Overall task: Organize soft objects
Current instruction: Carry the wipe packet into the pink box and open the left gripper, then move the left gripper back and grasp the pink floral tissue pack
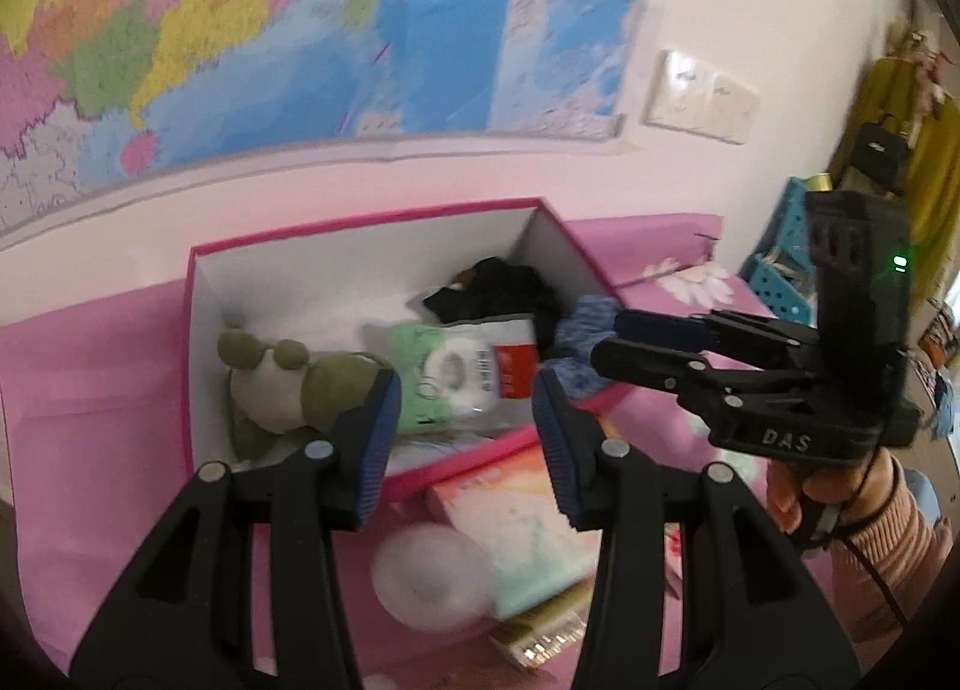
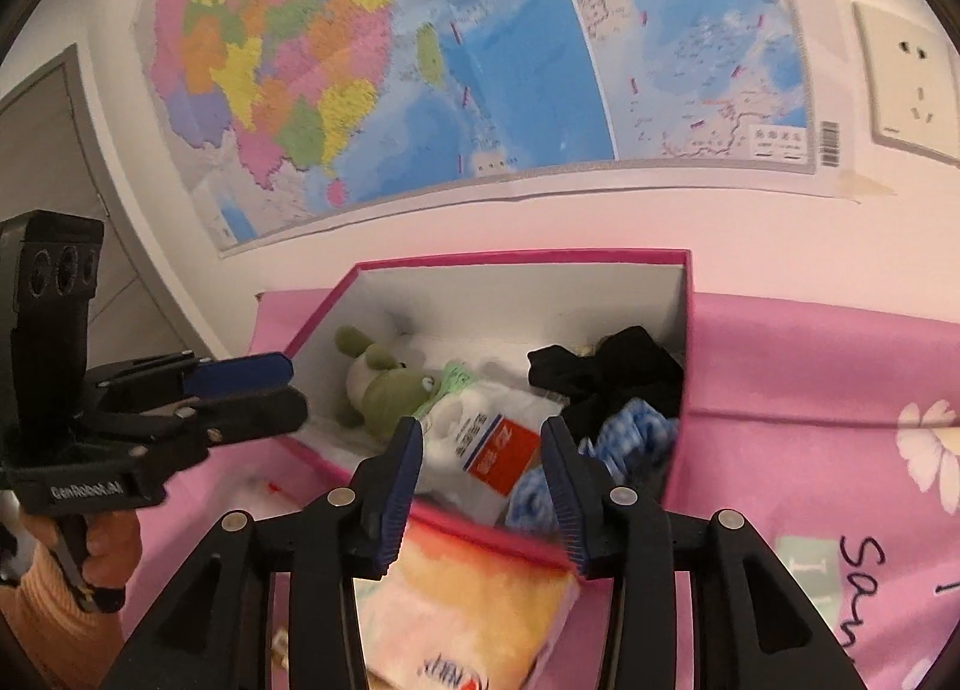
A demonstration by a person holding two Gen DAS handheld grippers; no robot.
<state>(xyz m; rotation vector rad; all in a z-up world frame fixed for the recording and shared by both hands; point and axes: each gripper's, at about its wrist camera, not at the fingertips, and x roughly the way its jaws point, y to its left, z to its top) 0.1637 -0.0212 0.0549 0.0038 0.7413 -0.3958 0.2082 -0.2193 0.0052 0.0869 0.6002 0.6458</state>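
A pink-rimmed white box stands on the pink bedsheet against the wall. Inside lie a green-and-white plush toy, a tissue pack with a red label, a black cloth and a blue-and-white knit. My left gripper is open and empty above the box's near wall. My right gripper is open and empty over the near wall too. A soft tissue packet lies outside the box below both grippers.
A white tape-like roll and a gold-edged item lie on the sheet in front of the box. A map and wall sockets hang behind. A teal crate and hanging clothes stand at the right.
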